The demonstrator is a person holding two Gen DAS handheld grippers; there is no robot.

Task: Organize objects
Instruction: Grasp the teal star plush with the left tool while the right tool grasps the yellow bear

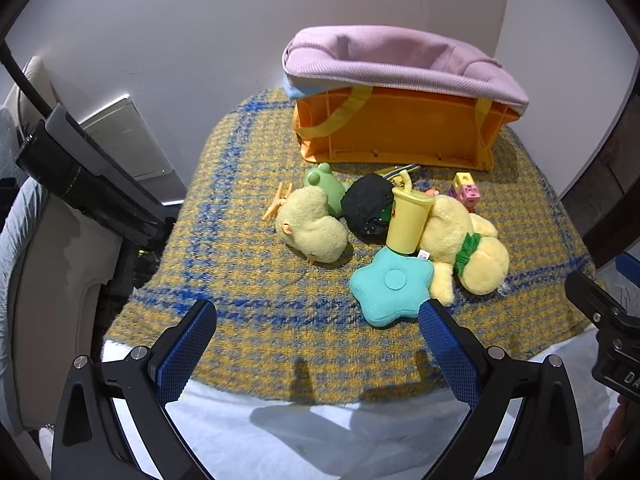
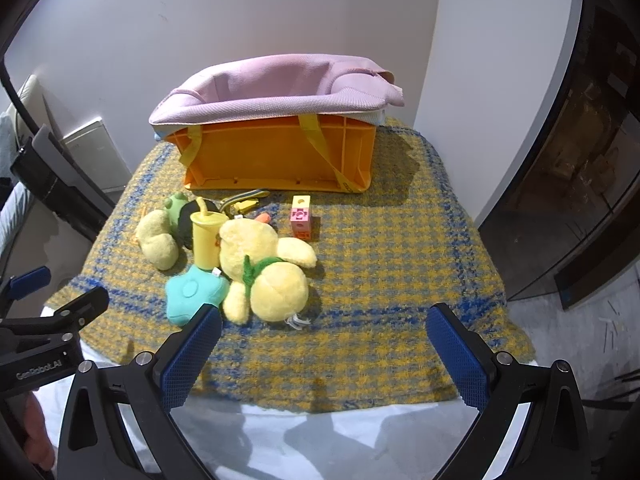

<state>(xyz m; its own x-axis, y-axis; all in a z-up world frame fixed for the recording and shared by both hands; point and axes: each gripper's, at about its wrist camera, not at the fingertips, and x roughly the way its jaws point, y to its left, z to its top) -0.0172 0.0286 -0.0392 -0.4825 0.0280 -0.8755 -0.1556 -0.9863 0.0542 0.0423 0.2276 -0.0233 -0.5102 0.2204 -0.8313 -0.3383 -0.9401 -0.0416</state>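
A heap of toys lies on a yellow-and-blue woven blanket (image 1: 248,264) (image 2: 380,280): a teal star cushion (image 1: 390,286) (image 2: 192,292), a large yellow plush (image 1: 468,240) (image 2: 264,272), a small yellow plush (image 1: 312,228) (image 2: 158,244), a yellow cup with straw (image 1: 408,220) (image 2: 206,236), a green frog (image 1: 322,186) (image 2: 176,206), a black ball (image 1: 368,206) (image 2: 186,220) and a pink-yellow block (image 1: 464,192) (image 2: 301,216). Behind stands an orange basket (image 1: 400,128) (image 2: 280,156) with a pink liner. My left gripper (image 1: 320,320) and right gripper (image 2: 326,326) both hang open over the blanket's near edge, holding nothing.
A white wall rises behind the basket. A black stand (image 1: 92,184) (image 2: 52,180) leans at the left. A dark cabinet (image 2: 580,160) is on the right. White fabric (image 1: 300,440) lies under the blanket's near edge.
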